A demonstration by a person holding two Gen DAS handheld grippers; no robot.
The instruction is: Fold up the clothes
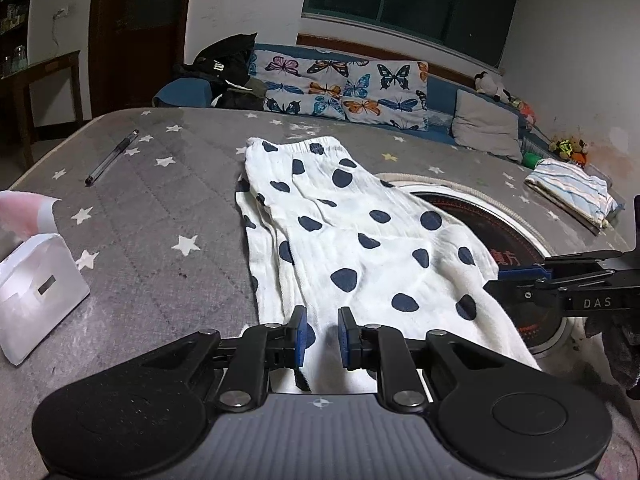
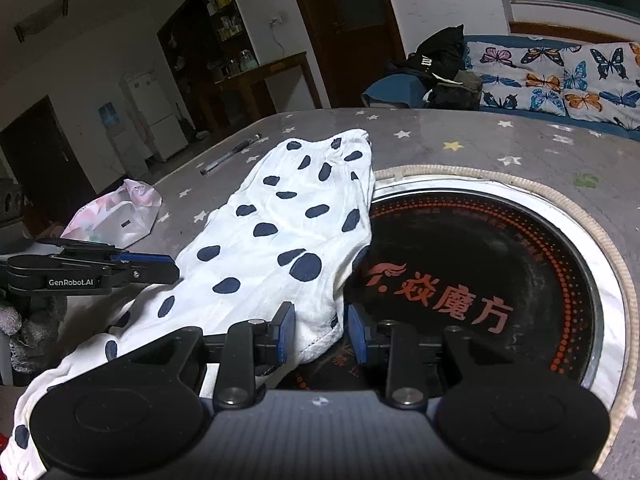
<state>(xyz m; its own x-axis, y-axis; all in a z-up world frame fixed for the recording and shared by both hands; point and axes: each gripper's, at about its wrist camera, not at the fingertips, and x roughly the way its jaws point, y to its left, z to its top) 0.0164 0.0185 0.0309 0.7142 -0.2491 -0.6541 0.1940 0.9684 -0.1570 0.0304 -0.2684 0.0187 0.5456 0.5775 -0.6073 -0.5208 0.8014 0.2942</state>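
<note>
White trousers with dark blue dots [image 1: 352,232] lie stretched out on the grey star-patterned table [image 1: 160,208], waistband at the far end. The near leg ends come toward both grippers. My left gripper [image 1: 322,322] hovers low over the near left hem, with a clear gap between its blue pads and cloth showing in that gap. My right gripper [image 2: 320,316] straddles the stitched hem corner [image 2: 320,344] of the trousers [image 2: 280,240] at the edge of the black hob. Its pads stand apart around the bunched cloth. Each gripper shows side-on in the other's view: right gripper [image 1: 504,280], left gripper [image 2: 160,270].
A round black hob [image 2: 480,260] with red lettering is set into the table under the trousers' right side. A pen [image 1: 112,158] and a tissue packet [image 1: 36,280] lie at left, a folded striped cloth [image 1: 572,192] at far right. A sofa with butterfly cushions [image 1: 340,84] stands behind.
</note>
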